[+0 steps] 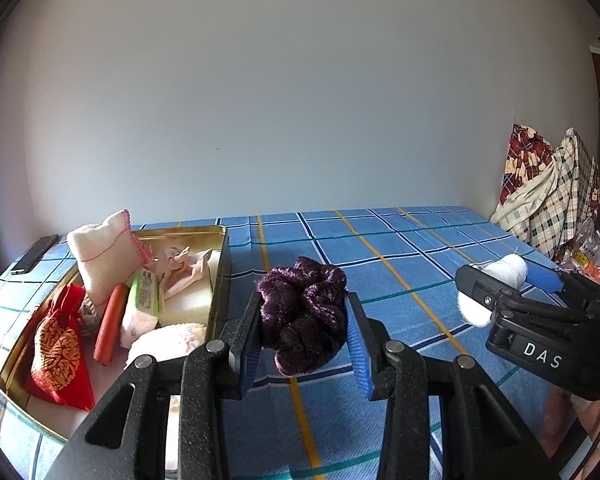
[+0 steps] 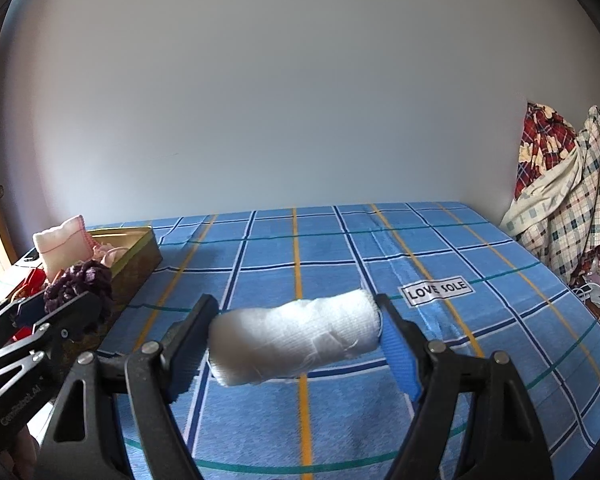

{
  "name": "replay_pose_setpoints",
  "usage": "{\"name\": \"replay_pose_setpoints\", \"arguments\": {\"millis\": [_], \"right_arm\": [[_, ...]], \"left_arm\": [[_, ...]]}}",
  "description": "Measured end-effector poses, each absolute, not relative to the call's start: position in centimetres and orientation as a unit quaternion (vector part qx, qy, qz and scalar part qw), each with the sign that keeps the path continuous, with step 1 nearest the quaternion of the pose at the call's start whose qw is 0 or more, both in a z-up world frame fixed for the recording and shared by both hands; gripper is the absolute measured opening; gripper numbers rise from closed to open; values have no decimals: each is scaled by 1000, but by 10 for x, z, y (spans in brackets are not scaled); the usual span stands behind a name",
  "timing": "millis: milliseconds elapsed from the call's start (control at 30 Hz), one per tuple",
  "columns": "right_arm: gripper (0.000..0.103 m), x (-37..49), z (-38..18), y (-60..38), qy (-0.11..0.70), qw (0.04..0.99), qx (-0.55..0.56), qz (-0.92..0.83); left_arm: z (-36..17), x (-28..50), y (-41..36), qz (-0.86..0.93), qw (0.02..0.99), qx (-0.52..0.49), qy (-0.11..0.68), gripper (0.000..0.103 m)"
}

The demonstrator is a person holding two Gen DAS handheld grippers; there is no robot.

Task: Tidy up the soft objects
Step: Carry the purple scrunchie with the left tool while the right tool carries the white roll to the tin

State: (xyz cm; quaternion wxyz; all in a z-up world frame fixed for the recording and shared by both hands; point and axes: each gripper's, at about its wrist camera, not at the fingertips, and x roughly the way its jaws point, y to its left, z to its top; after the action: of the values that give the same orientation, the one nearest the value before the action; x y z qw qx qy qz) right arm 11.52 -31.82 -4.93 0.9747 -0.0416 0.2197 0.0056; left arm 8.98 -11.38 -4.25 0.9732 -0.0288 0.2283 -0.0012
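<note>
My left gripper [image 1: 302, 316] is shut on a purple velvet scrunchie [image 1: 304, 312] and holds it above the blue plaid bedsheet, just right of a gold tin box [image 1: 220, 280]. The tin holds a red pouch [image 1: 60, 352], a pink-edged white cloth [image 1: 104, 256], a green tissue pack [image 1: 144, 296], a red stick and pale fabric. My right gripper [image 2: 296, 340] is shut on a white gauze roll [image 2: 296, 340], held crosswise above the sheet. The roll also shows in the left wrist view [image 1: 500, 276]. The scrunchie [image 2: 80, 284] and the tin [image 2: 136, 256] appear at left in the right wrist view.
A dark phone [image 1: 34, 254] lies behind the tin at the bed's left corner. A pile of plaid cloths [image 2: 564, 196] leans at the far right against the wall. A "LOVE SOLE" label [image 2: 436, 290] is on the sheet. A plain wall runs behind the bed.
</note>
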Motion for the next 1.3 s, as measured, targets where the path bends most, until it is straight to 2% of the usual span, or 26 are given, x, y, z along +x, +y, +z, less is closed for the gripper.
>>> {"name": "replay_pose_setpoints", "arguments": {"millis": [400,1300], "right_arm": [[79,111,-51,-292,214,975,-56,35],[79,105,-58,-257,216,972,-69,66]], "left_arm": [[-41,74,-79,30,973,-48,224,41],[-39,62,-53,58,971,-63,223,41]]}}
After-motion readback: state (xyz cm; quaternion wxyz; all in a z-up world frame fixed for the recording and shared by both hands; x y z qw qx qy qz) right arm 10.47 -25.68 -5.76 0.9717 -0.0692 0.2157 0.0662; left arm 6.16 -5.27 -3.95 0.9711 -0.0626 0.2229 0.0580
